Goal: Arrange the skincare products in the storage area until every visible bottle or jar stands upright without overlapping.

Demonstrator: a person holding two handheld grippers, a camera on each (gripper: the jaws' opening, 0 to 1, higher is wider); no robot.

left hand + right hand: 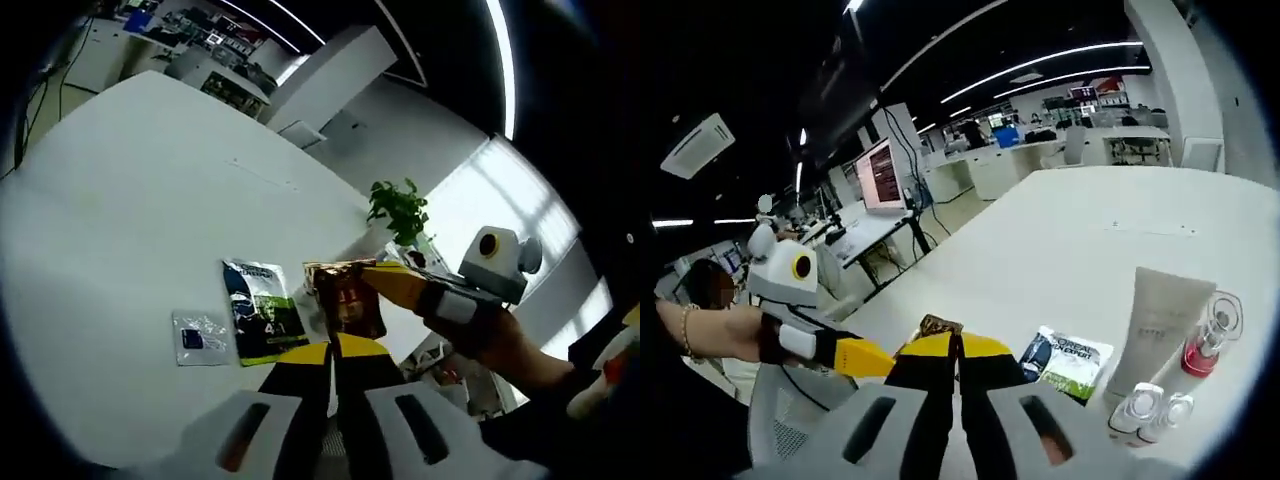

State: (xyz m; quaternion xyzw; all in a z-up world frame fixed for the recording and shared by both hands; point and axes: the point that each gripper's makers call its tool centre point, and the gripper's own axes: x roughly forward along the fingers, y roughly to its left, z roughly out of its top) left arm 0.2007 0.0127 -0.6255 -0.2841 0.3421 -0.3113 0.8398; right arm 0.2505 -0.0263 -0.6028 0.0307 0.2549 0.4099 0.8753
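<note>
A brown and red sachet (345,300) is over the white table (130,200), beside a green and white sachet (262,312). My right gripper (372,274) comes in from the right, shut on the brown sachet's top corner. In the right gripper view, that sachet (939,325) peeks out just past the closed yellow tips of the right gripper (957,345). My left gripper (331,350) is shut, its tips at the sachet's lower edge; whether they pinch it is unclear. A white tube (1161,318), a clear bottle with pink liquid (1211,336) and two small clear bottles (1150,410) stand upright at the right.
A small clear packet with a blue patch (200,338) lies left of the green sachet (1070,362). A potted plant (400,210) stands at the table's far edge. The left gripper (868,357) and a person's hand enter from the left. Desks and monitors (883,175) lie beyond the table.
</note>
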